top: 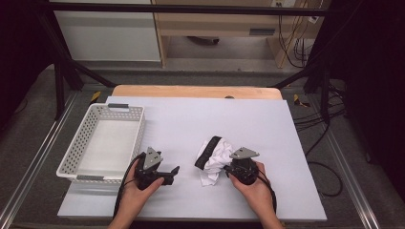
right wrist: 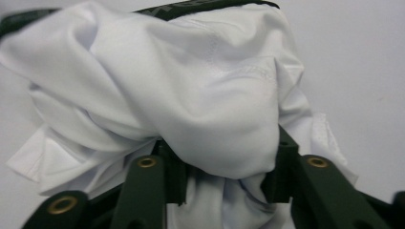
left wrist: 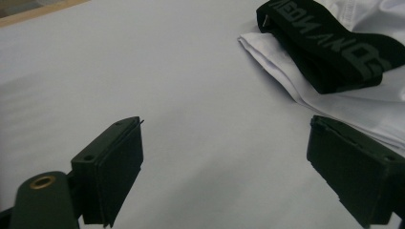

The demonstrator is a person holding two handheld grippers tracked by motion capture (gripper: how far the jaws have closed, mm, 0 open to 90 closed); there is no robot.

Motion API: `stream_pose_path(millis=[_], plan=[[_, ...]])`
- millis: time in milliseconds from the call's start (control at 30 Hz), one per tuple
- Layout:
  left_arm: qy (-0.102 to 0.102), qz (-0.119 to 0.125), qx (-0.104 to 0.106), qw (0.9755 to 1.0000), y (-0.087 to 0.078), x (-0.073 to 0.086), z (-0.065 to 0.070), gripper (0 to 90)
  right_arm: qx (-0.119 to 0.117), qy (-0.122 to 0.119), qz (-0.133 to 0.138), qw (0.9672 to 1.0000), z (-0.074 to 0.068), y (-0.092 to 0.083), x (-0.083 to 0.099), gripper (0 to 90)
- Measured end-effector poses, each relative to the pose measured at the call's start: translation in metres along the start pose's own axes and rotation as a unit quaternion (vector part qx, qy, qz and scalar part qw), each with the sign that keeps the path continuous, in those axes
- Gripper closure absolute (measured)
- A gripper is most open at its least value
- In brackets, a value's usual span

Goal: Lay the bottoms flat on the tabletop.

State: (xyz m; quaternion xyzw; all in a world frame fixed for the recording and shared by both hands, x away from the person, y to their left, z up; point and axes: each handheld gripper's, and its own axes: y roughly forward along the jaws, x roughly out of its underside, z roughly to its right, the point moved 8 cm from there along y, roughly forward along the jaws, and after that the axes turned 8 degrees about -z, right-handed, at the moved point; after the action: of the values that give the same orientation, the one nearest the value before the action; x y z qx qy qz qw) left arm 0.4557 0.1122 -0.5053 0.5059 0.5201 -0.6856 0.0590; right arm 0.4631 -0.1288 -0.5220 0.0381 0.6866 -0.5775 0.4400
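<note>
The right tongs (right wrist: 222, 183) pinch the bunched white underwear (top: 216, 160) to lift it, while the left tongs (left wrist: 239, 167) wait spread over the worktop (top: 248, 124).

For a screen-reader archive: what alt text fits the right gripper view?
A bunched white garment bulges between the right tongs, whose two dark jaws press its folds from both sides. A black waistband edges the top, over a pale table surface.

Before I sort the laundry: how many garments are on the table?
1: a crumpled white garment with a black waistband lies right of centre, bunched between the right gripper's jaws. The white basket at the left looks empty.
</note>
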Motion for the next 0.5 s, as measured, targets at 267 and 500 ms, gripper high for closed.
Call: stream_pose_path(millis=[267, 500], plan=[[-0.005, 0.004, -0.004, 1.0000, -0.002, 0.000, -0.003, 12.2, -0.041, -0.021, -0.039, 0.9982, -0.055, -0.010, -0.001, 61.6], [-0.007, 0.006, -0.005, 0.9999, -0.004, -0.001, -0.005, 12.2, -0.053, -0.044, -0.030, 0.9972, -0.063, -0.016, -0.006, 39.2]])
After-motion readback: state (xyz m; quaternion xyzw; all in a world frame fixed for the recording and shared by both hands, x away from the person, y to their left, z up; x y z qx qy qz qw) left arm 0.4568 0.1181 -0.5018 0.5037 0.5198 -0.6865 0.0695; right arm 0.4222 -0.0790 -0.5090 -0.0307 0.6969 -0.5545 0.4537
